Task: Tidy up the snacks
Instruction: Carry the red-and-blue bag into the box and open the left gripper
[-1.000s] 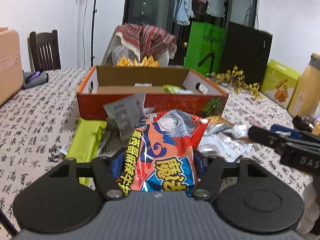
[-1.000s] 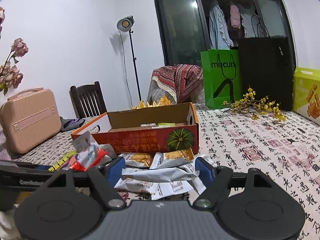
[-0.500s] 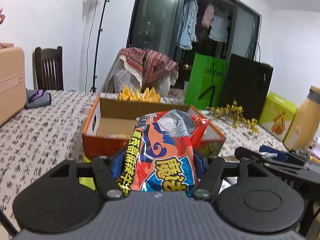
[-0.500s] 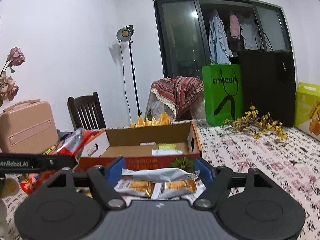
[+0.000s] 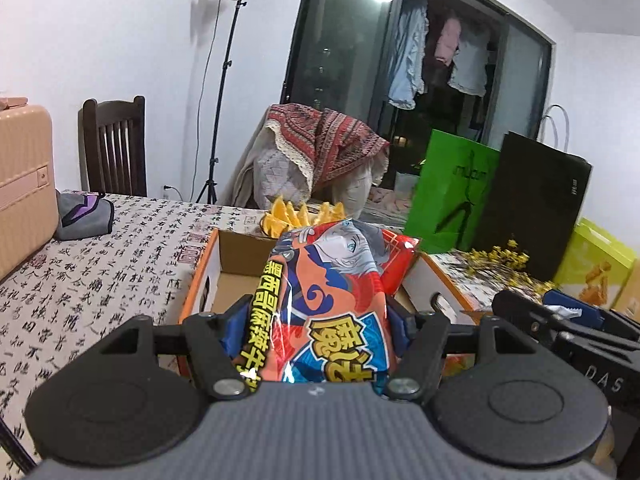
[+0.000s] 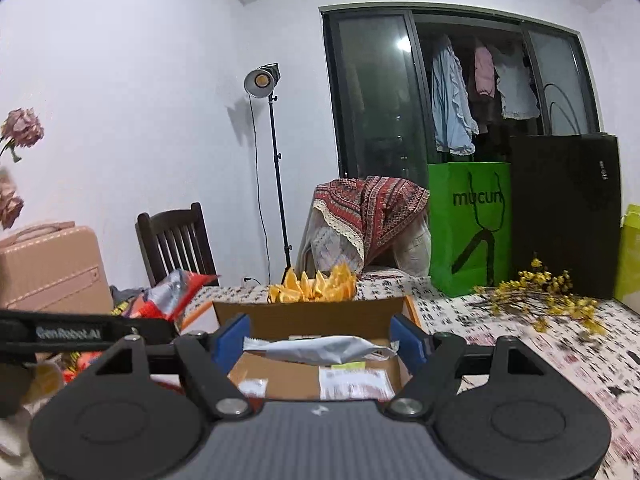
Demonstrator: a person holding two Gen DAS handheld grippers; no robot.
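A long table (image 5: pixel 100 264) under a cloth printed with black calligraphy fills the lower half of both views. At its far right stand a black paper bag (image 6: pixel 564 216) and a green paper bag (image 6: pixel 470 228), side by side and touching, with a yellow-green box (image 5: pixel 596 268) just beside the black one. At the far left edge sits a pink hard case (image 5: pixel 22 184), with a crumpled grey and purple cloth (image 5: pixel 84 216) against it. Behind the table are a dark wooden chair (image 6: pixel 174 240), a chair draped with a red patterned throw (image 6: pixel 372 212), and a studio lamp on a thin stand (image 6: pixel 262 80).

The open cardboard box (image 5: pixel 204 276), orange outside and brown inside, lies mid-table straight ahead of both tools. A few flat packets rest on its floor. Yellow paper flowers (image 6: pixel 316 288) stand just behind its back wall, and a spray of small yellow blossoms (image 6: pixel 540 292) lies on the cloth to its right.

The left gripper (image 5: pixel 318 320) is clamped on a red and blue snack bag (image 5: pixel 332 296) printed with a cartoon face; the bag stands upright between the blue pads and blocks most of the box interior from that camera. The right gripper (image 6: pixel 322 340) is clamped across a flat silver packet (image 6: pixel 316 350), held level above the box's front part. Each tool's black frame shows at the edge of the other's view.
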